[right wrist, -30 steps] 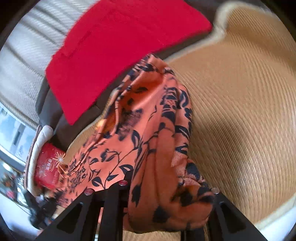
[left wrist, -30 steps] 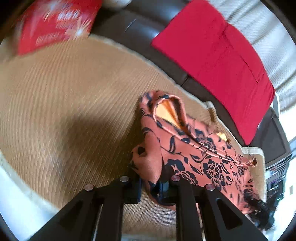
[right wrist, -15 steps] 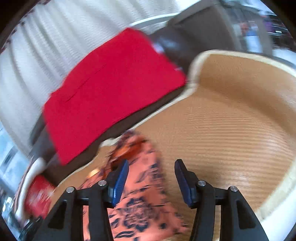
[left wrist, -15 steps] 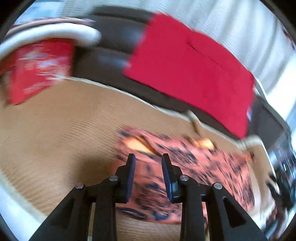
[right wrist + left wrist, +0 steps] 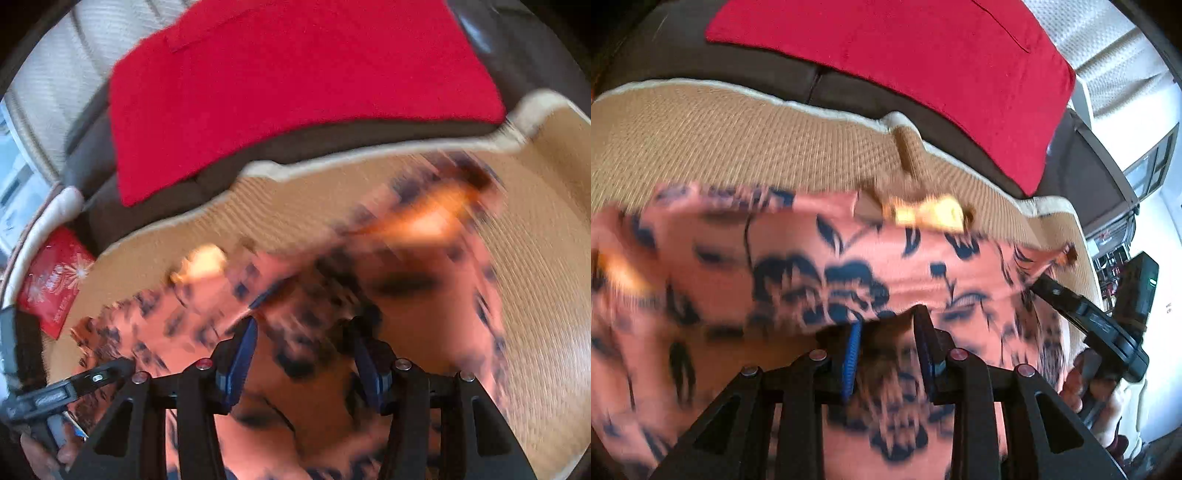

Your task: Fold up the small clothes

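An orange garment with a black flower print [image 5: 798, 266] lies spread on a woven tan mat [image 5: 701, 140], blurred by motion. My left gripper [image 5: 888, 336] is open, its blue-padded fingers [image 5: 851, 350] low over the cloth with fabric between them. The right gripper shows at the right of that view [image 5: 1082, 317]. In the right wrist view the same garment [image 5: 424, 280] lies on the mat [image 5: 546, 295]. My right gripper [image 5: 306, 354] is open, wide apart, with cloth between the fingers [image 5: 240, 358]. The left gripper shows at the lower left [image 5: 74, 384].
A red cloth [image 5: 923, 59] lies on a dark sofa [image 5: 683, 48] behind the mat, also in the right wrist view [image 5: 277, 85]. A red printed packet [image 5: 51, 284] lies at the mat's left end. The mat has a cream edge [image 5: 332, 162].
Both grippers let go of the garment and it dropped flat on the mat. Both have now come down close over the cloth, jaws open.
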{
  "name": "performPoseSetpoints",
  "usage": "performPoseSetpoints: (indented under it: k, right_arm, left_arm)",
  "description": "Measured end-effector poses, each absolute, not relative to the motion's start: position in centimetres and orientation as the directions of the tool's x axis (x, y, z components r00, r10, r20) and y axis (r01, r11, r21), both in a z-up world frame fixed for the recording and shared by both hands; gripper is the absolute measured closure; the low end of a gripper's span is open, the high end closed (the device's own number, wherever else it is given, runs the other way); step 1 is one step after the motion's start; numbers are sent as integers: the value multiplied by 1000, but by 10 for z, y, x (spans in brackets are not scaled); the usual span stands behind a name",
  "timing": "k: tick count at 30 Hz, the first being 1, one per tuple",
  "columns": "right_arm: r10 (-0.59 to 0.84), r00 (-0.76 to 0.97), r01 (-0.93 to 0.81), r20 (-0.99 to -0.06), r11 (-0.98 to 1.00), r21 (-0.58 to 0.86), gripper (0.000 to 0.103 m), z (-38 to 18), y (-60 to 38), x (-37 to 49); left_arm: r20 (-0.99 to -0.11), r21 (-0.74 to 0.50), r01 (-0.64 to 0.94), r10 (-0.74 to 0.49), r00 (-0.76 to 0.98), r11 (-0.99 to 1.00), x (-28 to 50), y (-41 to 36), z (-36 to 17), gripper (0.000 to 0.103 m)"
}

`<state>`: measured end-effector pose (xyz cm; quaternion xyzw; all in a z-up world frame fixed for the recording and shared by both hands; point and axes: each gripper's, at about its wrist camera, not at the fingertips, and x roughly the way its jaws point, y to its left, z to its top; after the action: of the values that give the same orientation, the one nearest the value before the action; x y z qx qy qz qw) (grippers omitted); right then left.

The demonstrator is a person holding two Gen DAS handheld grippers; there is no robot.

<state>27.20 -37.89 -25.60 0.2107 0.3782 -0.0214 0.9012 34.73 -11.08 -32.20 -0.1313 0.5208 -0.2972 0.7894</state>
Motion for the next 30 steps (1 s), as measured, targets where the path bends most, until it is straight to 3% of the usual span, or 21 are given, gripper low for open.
performPoseSetpoints:
  k: [4,6,8,16,18,21,24,26,30]
  right_arm:
    - [173,782,144,-599,885,444,47,-248,-386,299]
    - [175,805,148,-566,866,478,47,-245,-395,305]
    - [149,813,178,-563,857,484,48,-245,-406,307]
    - [195,823,183,-534,798,574,48,-246,-437,290]
    - [219,797,186,-563,798,573,48,-249,-439,289]
    - [261,702,251,-663,780,573,49,-277,-444,292]
    - [250,696,225,-673,814,535,50,-267,-442,286]
    - [231,719,177,-656,851,494,50,-253,-439,275]
    - [148,757,112,-636,930,350,50,-234,-434,255]
  left_arm:
    - [-664,-550,278,-614,425,787,382,-106,-310,74]
    - [-621,-534,262,-583,524,804,391,-102,-305,67]
    - [-624,-468,259,-524,580,845,393,-102,-301,62]
    - [-648,-479,234,-521,556,846,393,-97,-302,61]
    - [-663,-476,206,-503,555,855,382,-83,-307,59]
    - [-738,-408,94,-389,551,908,379,-78,-330,57]
    - [-786,-314,65,-298,542,947,376,-91,-338,57]
    - [-827,-147,82,-168,536,986,377,-114,-327,57]
    - [-809,-47,40,-61,584,998,372,-132,-291,56]
